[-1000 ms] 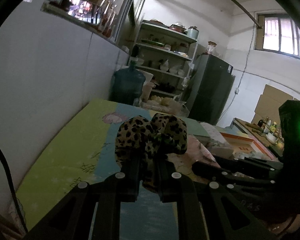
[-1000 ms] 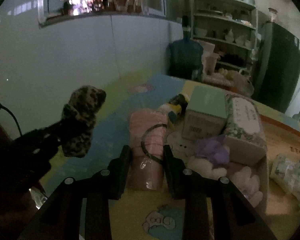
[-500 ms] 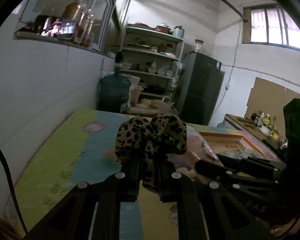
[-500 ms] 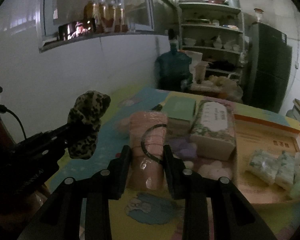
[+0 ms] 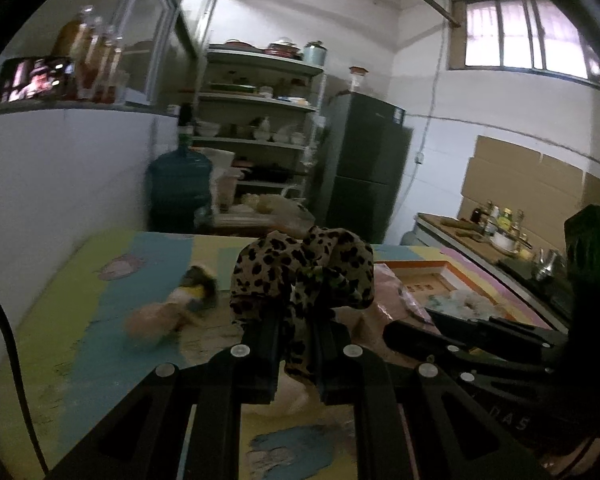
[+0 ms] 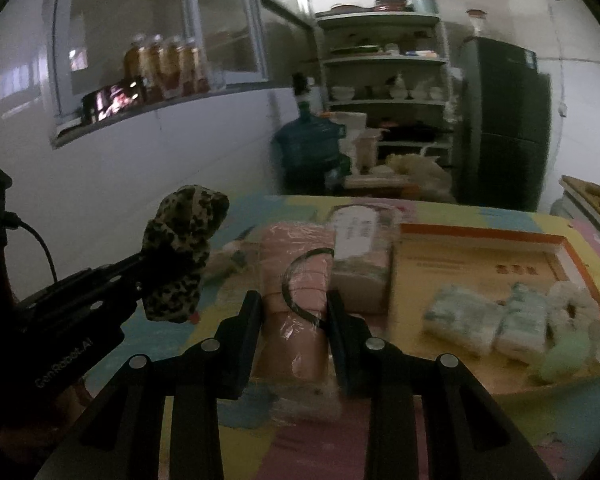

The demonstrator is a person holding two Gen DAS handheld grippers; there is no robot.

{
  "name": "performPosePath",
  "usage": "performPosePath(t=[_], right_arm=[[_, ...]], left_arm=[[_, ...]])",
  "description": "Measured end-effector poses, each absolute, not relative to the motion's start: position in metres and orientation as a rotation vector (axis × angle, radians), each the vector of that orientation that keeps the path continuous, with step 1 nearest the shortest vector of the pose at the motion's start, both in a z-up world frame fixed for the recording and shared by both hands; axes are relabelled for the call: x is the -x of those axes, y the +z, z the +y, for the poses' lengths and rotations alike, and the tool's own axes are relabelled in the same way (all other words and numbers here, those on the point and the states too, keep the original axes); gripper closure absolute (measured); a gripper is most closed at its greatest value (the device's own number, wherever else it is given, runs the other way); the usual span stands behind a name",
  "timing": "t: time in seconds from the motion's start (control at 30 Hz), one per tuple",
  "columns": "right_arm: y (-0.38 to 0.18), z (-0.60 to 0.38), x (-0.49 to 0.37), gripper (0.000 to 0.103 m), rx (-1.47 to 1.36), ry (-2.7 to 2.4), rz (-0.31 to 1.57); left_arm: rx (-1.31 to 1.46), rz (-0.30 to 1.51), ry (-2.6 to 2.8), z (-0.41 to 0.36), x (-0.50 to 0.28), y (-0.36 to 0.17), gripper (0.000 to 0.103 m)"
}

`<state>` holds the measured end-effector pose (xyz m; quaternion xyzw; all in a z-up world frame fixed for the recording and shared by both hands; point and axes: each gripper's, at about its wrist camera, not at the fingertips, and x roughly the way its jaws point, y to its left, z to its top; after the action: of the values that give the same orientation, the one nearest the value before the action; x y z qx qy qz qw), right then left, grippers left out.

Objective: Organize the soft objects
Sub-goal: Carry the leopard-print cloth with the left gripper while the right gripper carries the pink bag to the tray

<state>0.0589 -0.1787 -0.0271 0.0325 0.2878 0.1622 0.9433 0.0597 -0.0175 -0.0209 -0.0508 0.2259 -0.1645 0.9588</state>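
My left gripper (image 5: 294,320) is shut on a leopard-print scrunchie (image 5: 300,272) and holds it above the colourful mat; it also shows in the right wrist view (image 6: 182,252). My right gripper (image 6: 294,300) is shut on a pink plastic-wrapped pack (image 6: 296,280) with a black hair band around it; the pack also shows in the left wrist view (image 5: 392,292). An orange-rimmed cardboard box lid (image 6: 480,240) lies to the right and holds pale green wrapped packs (image 6: 460,320) and a white fluffy scrunchie (image 6: 572,304).
A floral tissue box (image 6: 360,248) lies behind the pink pack. A small plush toy (image 5: 180,304) lies on the mat (image 5: 60,320) to the left. A white wall runs along the left; a water jug (image 5: 180,188), shelves and a fridge (image 5: 364,168) stand beyond the table.
Both grippers have swung to the right with their loads; the cardboard lid with packs has come into the right wrist view. The green box and purple scrunchie have left the view.
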Motion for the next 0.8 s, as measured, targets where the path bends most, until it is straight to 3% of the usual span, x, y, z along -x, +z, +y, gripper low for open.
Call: performPosePath(t=[0.8], right_arm=[[-0.022,-0.325,-0.057,0.07,-0.155,0.076,0.534]], left_arm=[[0.053,0.509,-0.503,-0.141,-0.104,-0.016,0.089]])
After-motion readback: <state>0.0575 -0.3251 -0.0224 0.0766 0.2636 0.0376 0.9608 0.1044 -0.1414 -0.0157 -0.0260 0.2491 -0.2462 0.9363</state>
